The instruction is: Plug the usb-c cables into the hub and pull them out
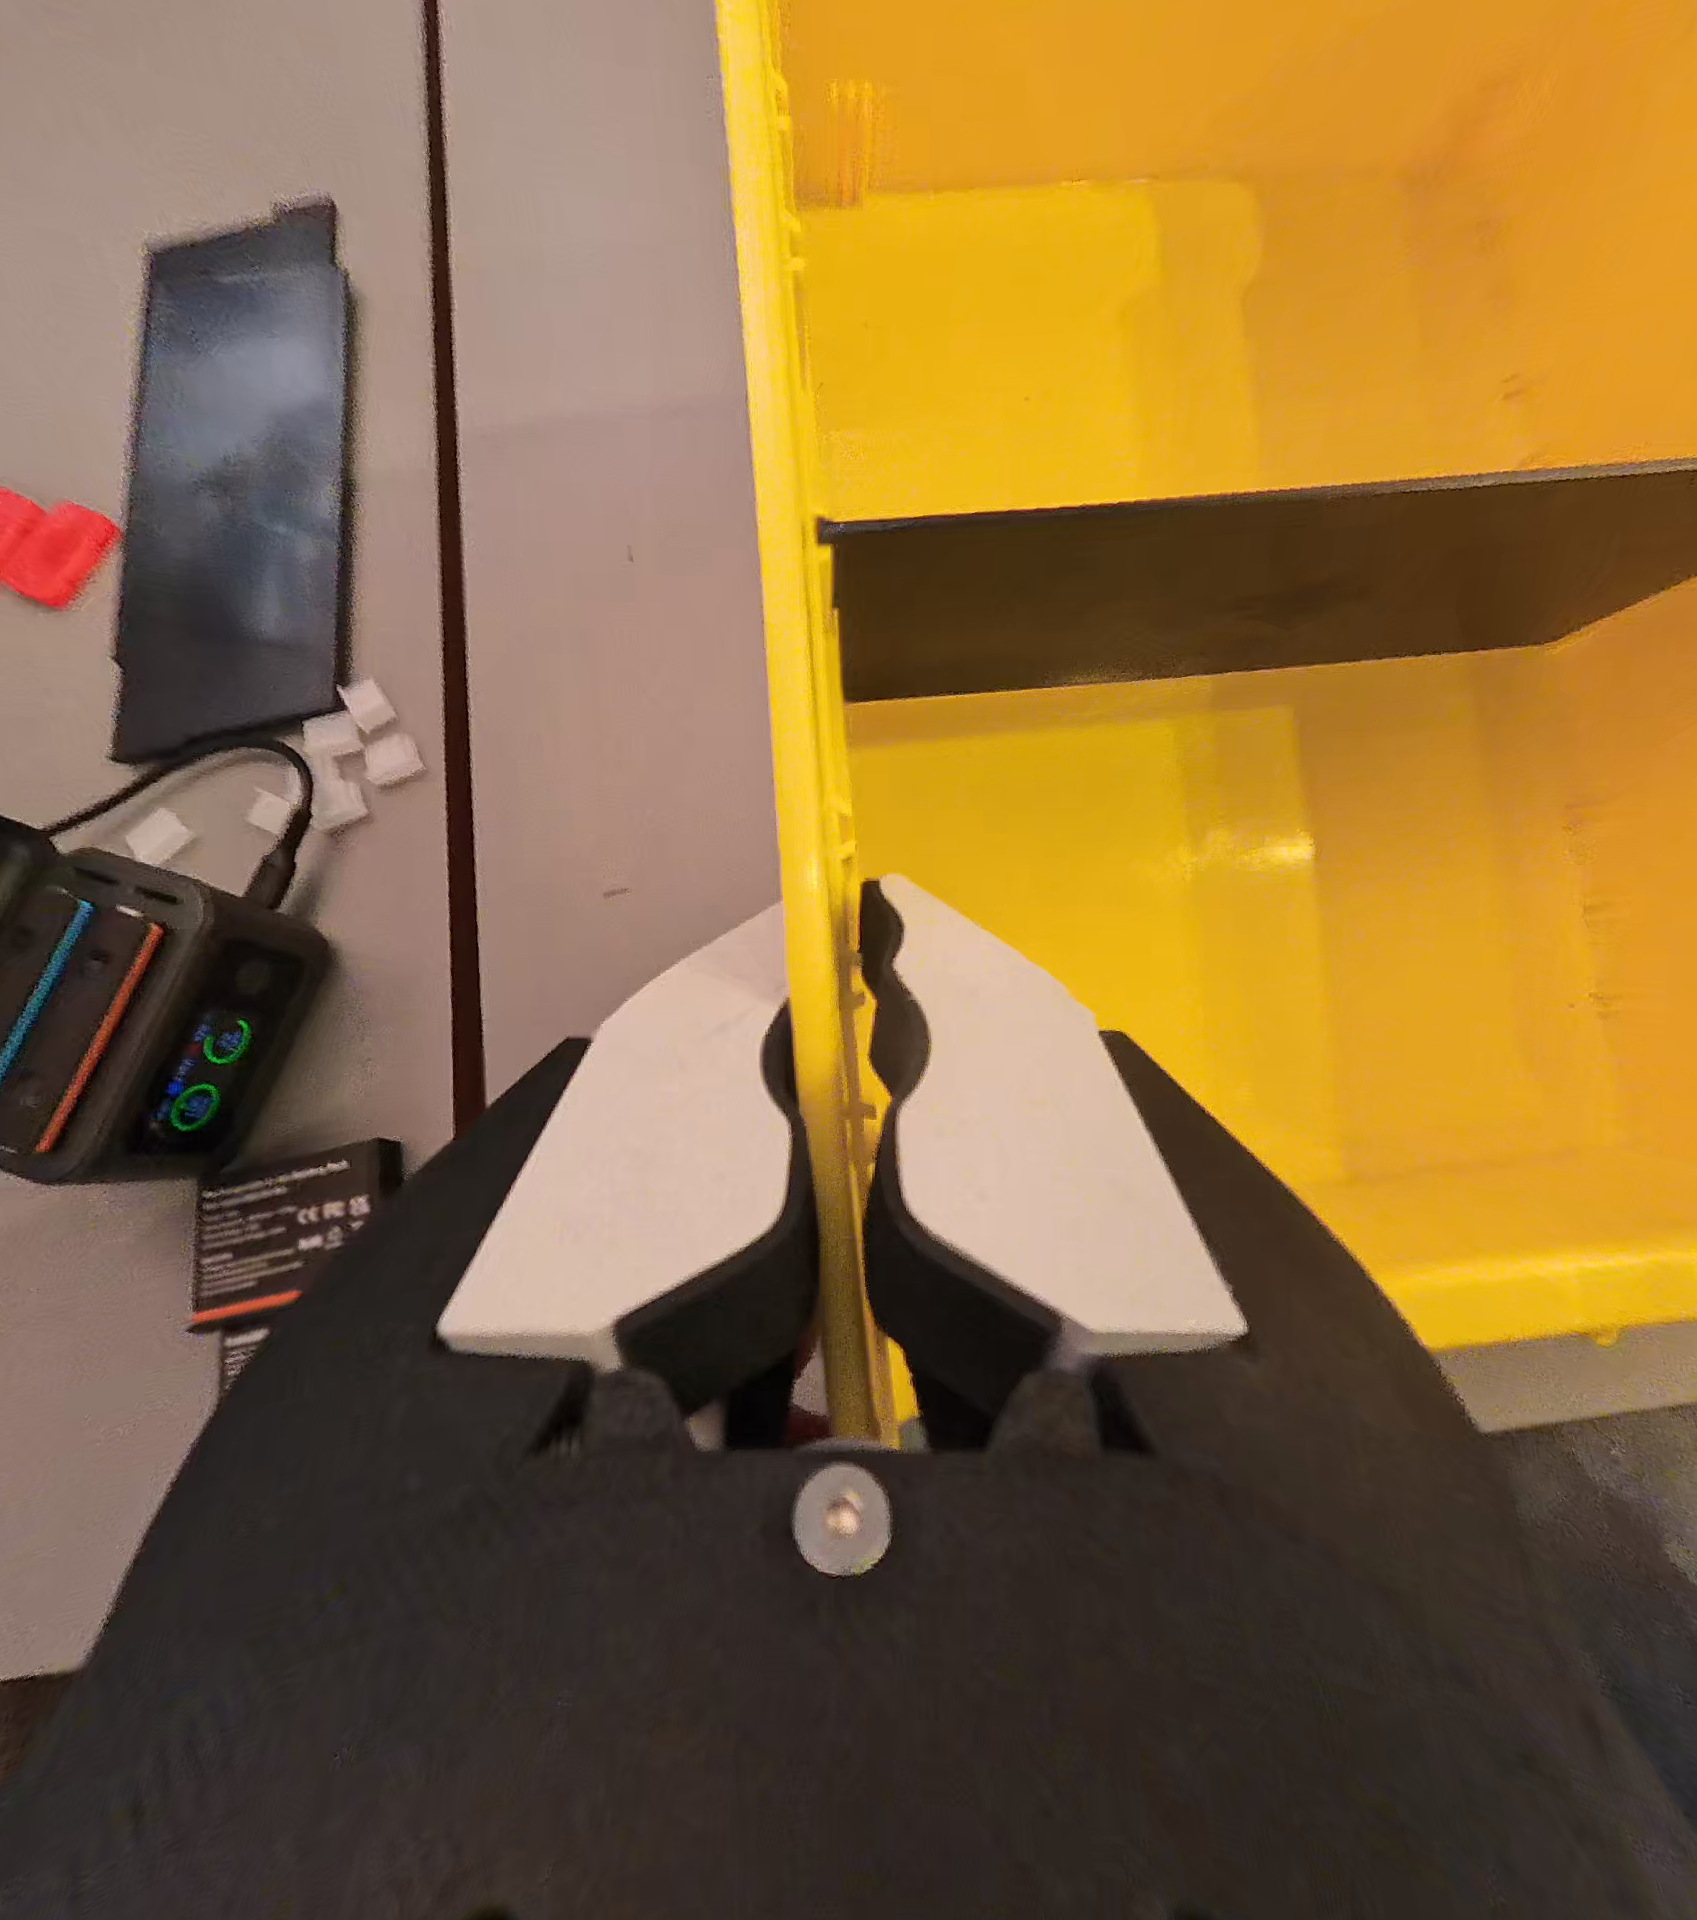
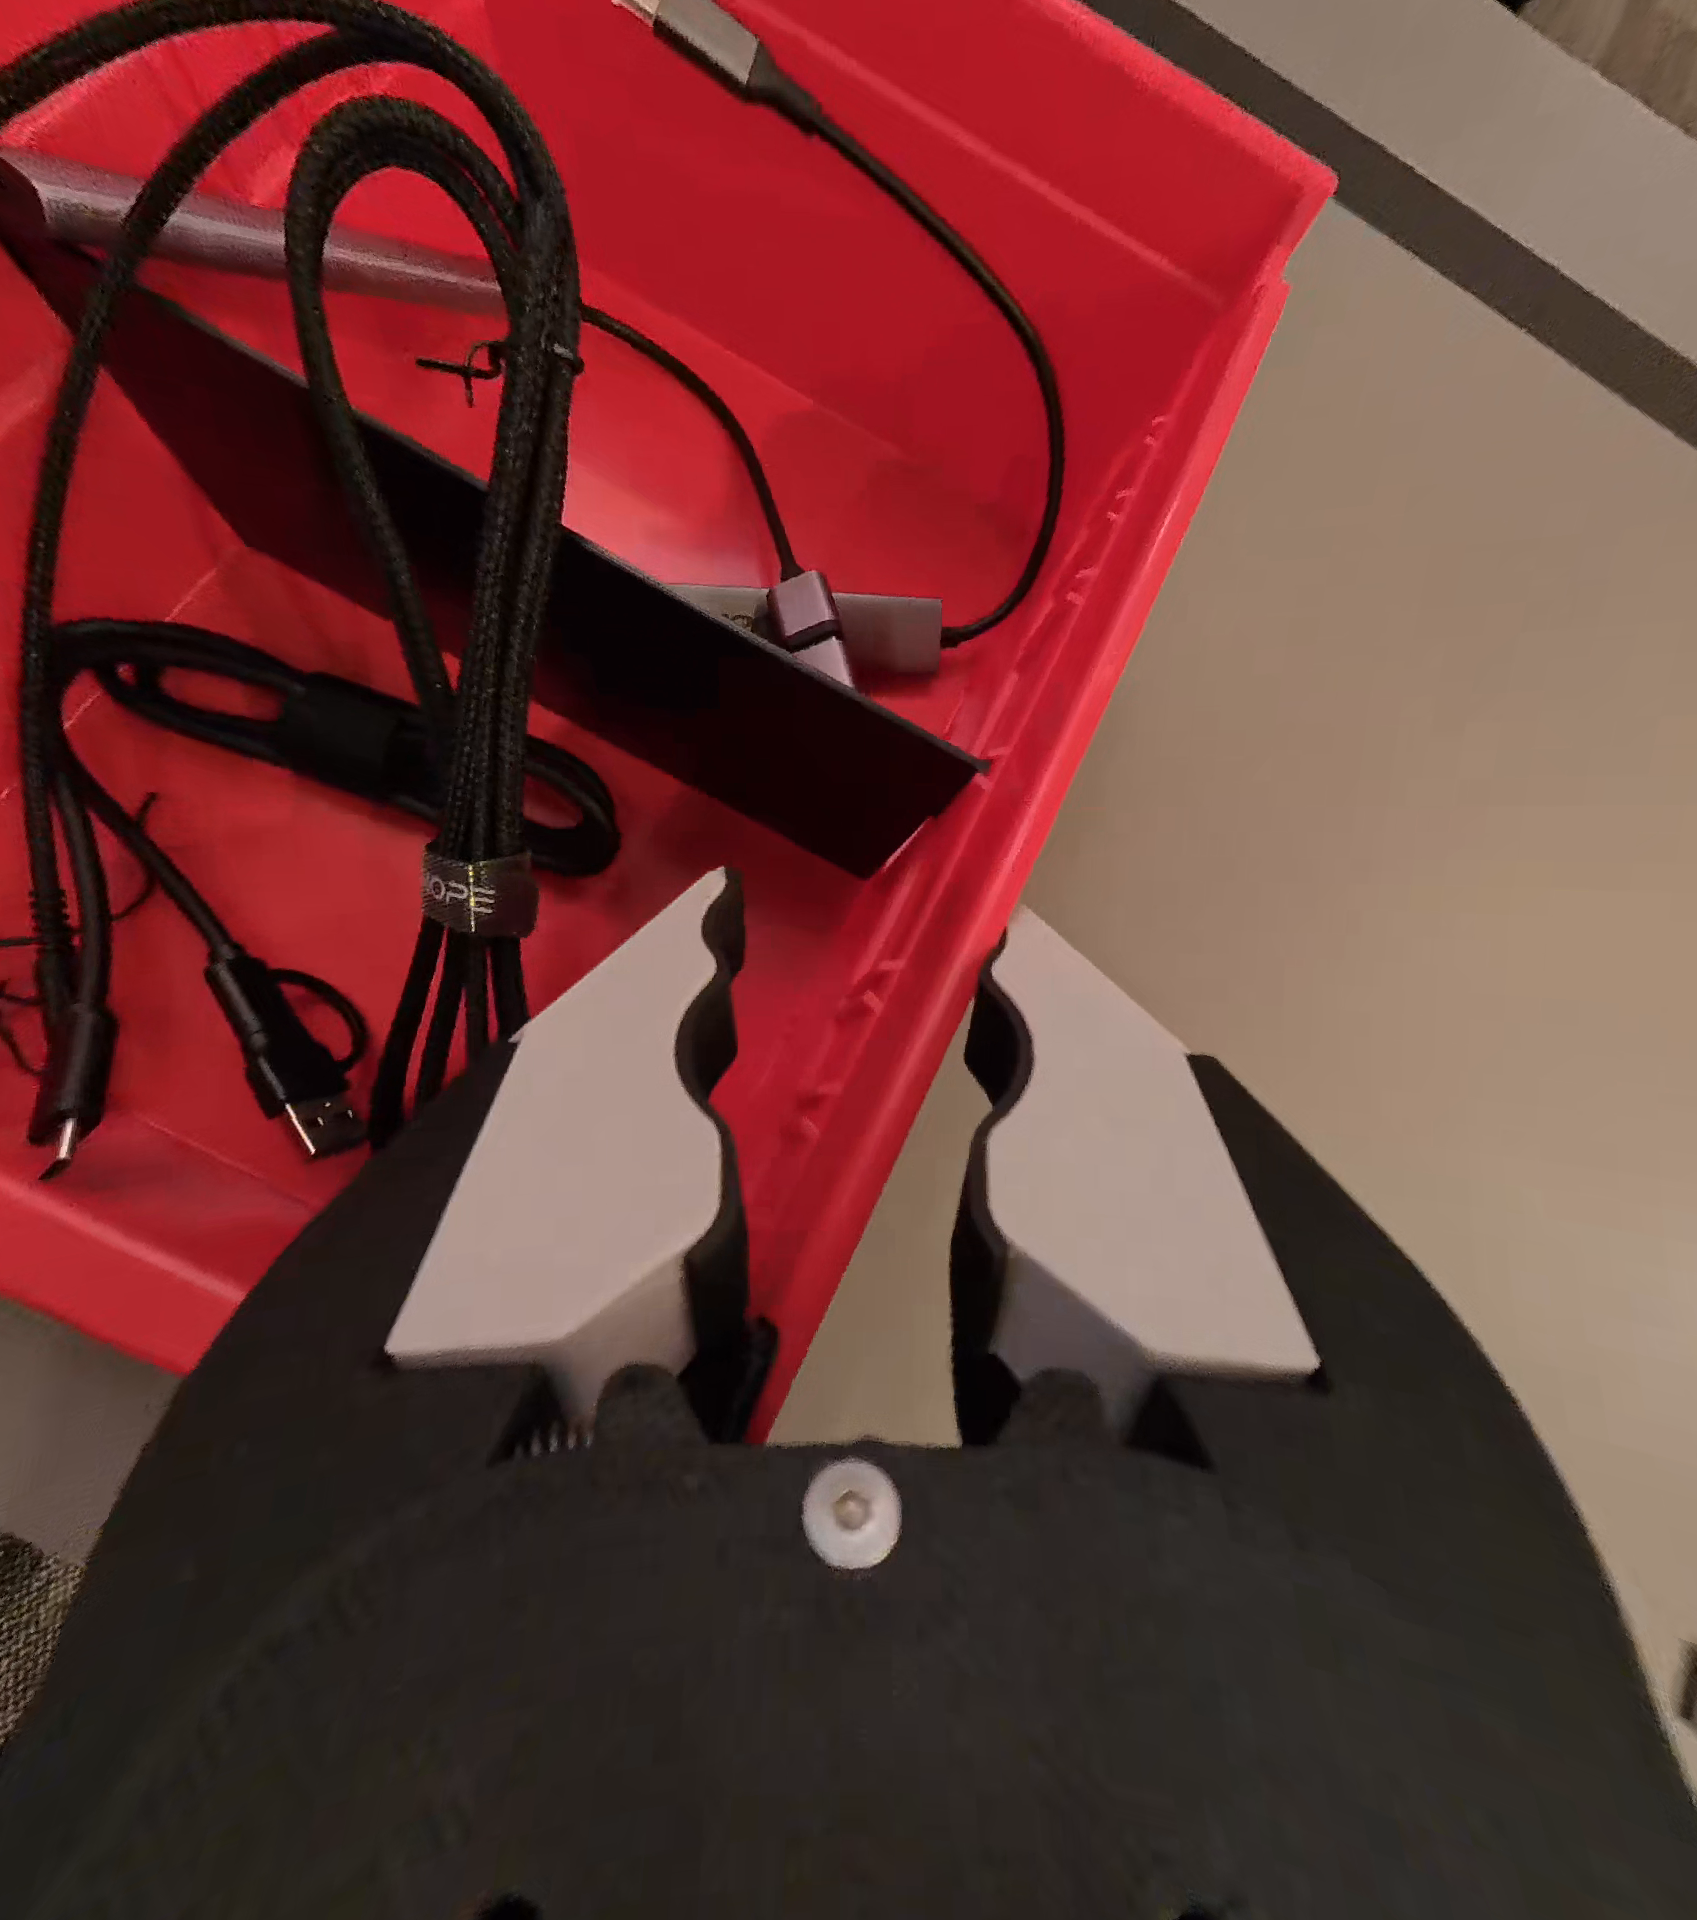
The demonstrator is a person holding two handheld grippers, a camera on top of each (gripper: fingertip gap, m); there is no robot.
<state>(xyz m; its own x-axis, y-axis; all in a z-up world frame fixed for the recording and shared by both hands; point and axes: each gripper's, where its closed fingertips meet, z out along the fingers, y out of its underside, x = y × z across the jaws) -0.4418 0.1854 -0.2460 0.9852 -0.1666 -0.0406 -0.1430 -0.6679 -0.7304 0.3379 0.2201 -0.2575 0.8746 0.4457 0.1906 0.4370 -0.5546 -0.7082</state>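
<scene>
My left gripper (image 1: 828, 904) is shut on the left wall of a yellow bin (image 1: 782, 520); both pads press the thin wall. The bin has a black divider (image 1: 1291, 561), and what shows of its inside is bare. My right gripper (image 2: 870, 904) is open and straddles the right wall of a red bin (image 2: 1083, 727), with a gap between the left pad (image 2: 709, 997) and the wall. The red bin holds a bundle of black braided cables (image 2: 491, 623), loose plug ends (image 2: 70, 1101) and a small grey hub (image 2: 885, 623) beyond a black divider (image 2: 615, 644).
Left of the yellow bin, the grey table (image 1: 605, 623) carries a black slab (image 1: 231, 478), two red pieces (image 1: 23, 545), several small white pieces (image 1: 356, 748), a dark charger case with a lit display (image 1: 117, 1018) and a black battery pack (image 1: 293, 1236). My hands' fingertips stand some 80 cm from each other.
</scene>
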